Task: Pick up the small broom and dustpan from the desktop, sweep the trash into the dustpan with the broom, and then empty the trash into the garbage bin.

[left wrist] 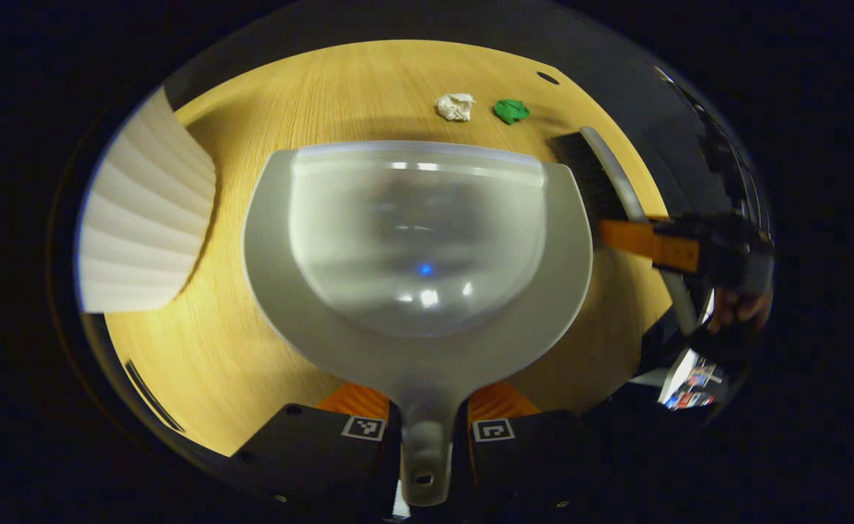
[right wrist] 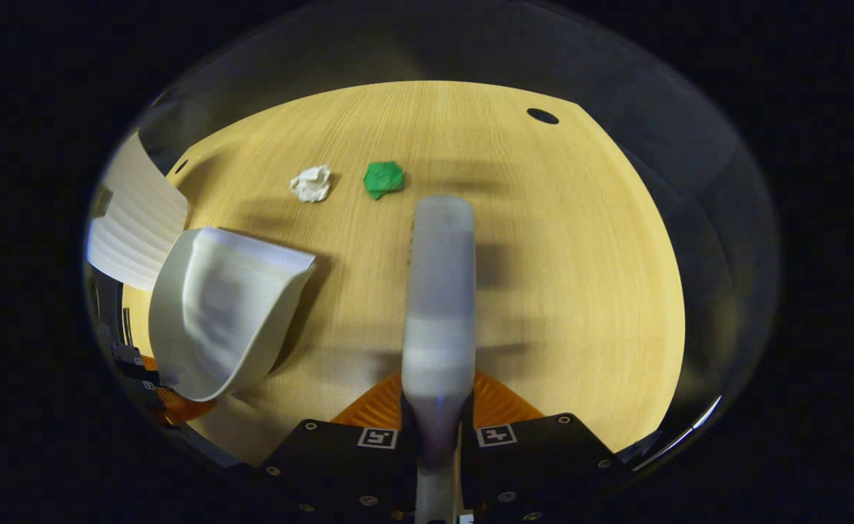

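Note:
A grey dustpan (left wrist: pixel 419 247) fills the middle of the left gripper view, its handle clamped in my left gripper (left wrist: pixel 427 426), which is shut on it. The pan's mouth points toward a crumpled white paper ball (left wrist: pixel 456 106) and a green paper ball (left wrist: pixel 511 110) lying farther off on the wooden desktop (left wrist: pixel 252 342). In the right gripper view my right gripper (right wrist: pixel 437 429) is shut on the handle of the small grey broom (right wrist: pixel 440 291), which reaches forward above the desk. The white ball (right wrist: pixel 311 183) and green ball (right wrist: pixel 383 178) lie just beyond the broom's tip. The dustpan (right wrist: pixel 215 313) hangs at left.
A white ribbed garbage bin (left wrist: pixel 143 218) stands at the left edge of the desk, also at the left (right wrist: pixel 139 218) in the right gripper view. A dark round hole (right wrist: pixel 542 116) sits in the desktop's far right corner. The broom (left wrist: pixel 609 182) and right gripper appear at right.

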Motion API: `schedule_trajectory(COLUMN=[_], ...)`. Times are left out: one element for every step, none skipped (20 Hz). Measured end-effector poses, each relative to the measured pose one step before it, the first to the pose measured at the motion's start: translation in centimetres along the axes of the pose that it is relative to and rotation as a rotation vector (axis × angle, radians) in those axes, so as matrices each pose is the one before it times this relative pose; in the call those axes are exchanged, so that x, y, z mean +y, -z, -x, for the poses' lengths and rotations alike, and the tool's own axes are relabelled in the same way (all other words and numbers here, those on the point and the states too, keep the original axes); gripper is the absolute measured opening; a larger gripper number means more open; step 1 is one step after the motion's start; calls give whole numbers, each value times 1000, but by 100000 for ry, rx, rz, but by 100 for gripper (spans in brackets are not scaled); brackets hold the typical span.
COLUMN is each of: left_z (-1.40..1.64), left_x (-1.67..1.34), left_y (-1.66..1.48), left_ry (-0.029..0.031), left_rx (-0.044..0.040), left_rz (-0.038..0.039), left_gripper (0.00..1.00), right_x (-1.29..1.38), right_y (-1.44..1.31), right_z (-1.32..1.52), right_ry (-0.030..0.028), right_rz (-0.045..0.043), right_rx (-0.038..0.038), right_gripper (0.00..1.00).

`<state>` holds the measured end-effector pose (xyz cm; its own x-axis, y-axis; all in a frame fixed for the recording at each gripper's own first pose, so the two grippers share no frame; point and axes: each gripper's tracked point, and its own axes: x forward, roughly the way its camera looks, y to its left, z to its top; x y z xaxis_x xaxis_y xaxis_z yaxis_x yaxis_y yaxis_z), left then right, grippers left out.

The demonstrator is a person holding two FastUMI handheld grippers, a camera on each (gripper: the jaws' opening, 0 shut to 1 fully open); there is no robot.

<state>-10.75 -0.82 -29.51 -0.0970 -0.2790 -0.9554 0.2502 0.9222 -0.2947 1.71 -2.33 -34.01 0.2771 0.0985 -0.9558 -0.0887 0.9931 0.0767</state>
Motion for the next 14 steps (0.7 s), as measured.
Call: schedule_trajectory(left_z=[76,196,-237,-88,86,-91,82,30,585,161,163,-279,-498,-309], left_x=[-200,166,379,851,484,602,454,218,567,830,989,647,249,19], left_y=[30,-159,-205,-498,-645,-296,-406,-129,-87,-465,-398,-332,-405,-11], left_ry=[90,283,417,-834,-805,285,1246,1922,800,-1657,-3169,-1668,-491,898], left_rx=[1547,1102,2644,1345,1010,1856,1536,1994,1187,-29,191,1887,1049,1183], left_rz=[-3842,-2745,-4187,-4445,-4577,-3485,-2236,-2273,-2721,-2970,-2338,-2025,-1408,-582], left_gripper=[29,29,29,29,29,29,29,29,29,29,29,29,31,29], right_x=[-644,-504,-477,-565,-445,-95,104,322,-30,188,7,375,718,923], right_y=[-980,-1132,-1518,-1636,-1606,-1429,-1442,-960,-819,-330,-542,-538,-513,-396], right_z=[-327,-258,-251,-356,-487,-452,-442,-354,-220,-486,-641,-732,-298,90], right_ry=[26,-531,-321,978,591,-662,-1701,-1783,-1929,-1123,1228,693,-1873,-3875], right_rz=[176,-30,1073,2784,3826,3344,2523,2698,2379,3227,4308,4070,3378,3028], right_rx=[87,557,-810,-1145,-1209,-279,579,1466,992,2339,1097,355,1041,1281], right_gripper=[24,24,24,24,24,24,24,24,24,24,24,24,24,24])
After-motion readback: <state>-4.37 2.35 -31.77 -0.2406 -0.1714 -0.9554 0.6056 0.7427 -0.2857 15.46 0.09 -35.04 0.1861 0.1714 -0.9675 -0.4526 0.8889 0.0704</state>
